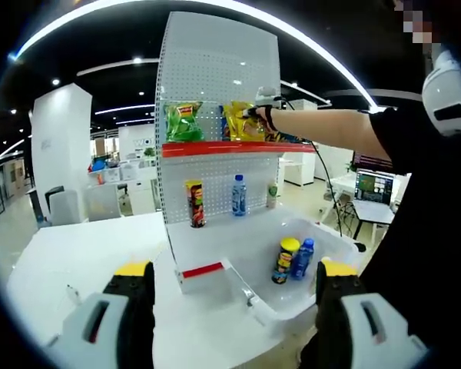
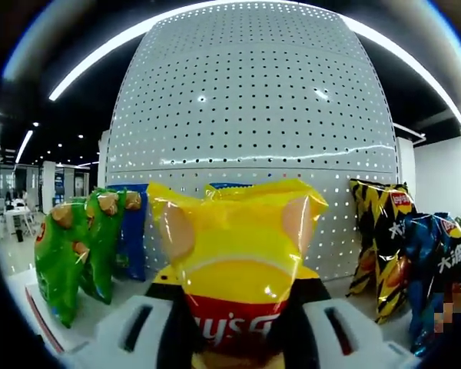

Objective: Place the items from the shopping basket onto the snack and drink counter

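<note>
In the right gripper view my right gripper is shut on a yellow chip bag, held upright over the top shelf in front of the white pegboard. The left gripper view shows the same yellow bag on the red-edged top shelf, beside a green bag, with the right gripper at it. My left gripper stands open above the table, with nothing between its jaws. Just beyond it, the white basket holds a chip can and a blue bottle.
Green bags stand left of the held bag, a black-and-yellow bag and a blue bag to its right. The lower shelf carries a chip can, a water bottle and a small bottle. The person's arm crosses above the basket.
</note>
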A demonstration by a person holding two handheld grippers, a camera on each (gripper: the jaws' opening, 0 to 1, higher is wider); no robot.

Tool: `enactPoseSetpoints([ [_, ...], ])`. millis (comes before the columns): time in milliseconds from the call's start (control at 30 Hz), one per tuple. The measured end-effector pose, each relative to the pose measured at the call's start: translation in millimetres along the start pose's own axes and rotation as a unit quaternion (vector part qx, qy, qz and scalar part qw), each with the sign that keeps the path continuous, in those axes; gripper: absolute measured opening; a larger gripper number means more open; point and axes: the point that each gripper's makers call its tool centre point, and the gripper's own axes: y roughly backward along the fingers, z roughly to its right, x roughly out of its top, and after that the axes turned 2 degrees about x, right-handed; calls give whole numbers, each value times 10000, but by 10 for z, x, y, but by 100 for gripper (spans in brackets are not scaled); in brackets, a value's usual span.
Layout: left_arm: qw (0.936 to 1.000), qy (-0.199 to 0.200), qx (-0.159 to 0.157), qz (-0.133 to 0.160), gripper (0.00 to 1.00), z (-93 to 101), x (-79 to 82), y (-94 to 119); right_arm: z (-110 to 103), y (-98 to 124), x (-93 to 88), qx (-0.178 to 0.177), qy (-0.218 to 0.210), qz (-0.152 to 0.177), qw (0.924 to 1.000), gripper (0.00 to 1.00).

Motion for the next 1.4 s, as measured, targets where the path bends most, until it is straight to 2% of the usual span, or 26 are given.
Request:
enactPoseSetpoints([
  [67, 10000, -10, -6, 6, 86, 5, 5, 4, 10, 0, 4, -24, 36, 6, 10000, 44],
  [167, 10000, -28, -17, 5, 86, 12, 6, 12, 33, -2, 7, -76, 170, 8, 9998, 55],
  [467, 10000, -17, -36, -29, 86, 19, -23, 11, 8, 29, 65, 25, 255, 107, 9996, 64],
  [667, 10000, -31, -89, -17, 86, 51, -7, -18, 50, 117, 126, 39, 277, 177, 9995, 65],
  [933, 9998, -63, -202, -8, 86, 106, 17, -96, 44, 336, 123, 412, 188, 275, 9986, 63],
  [1200, 9990, -153, -414, 25, 86, 224, 106, -250, 196, 470, 232, 476, 206, 413, 9978, 62],
  [1400, 9985, -177, -525, -4, 86, 294, 89, -316, 318, 583, 333, 502, 277, 509, 9971, 62],
])
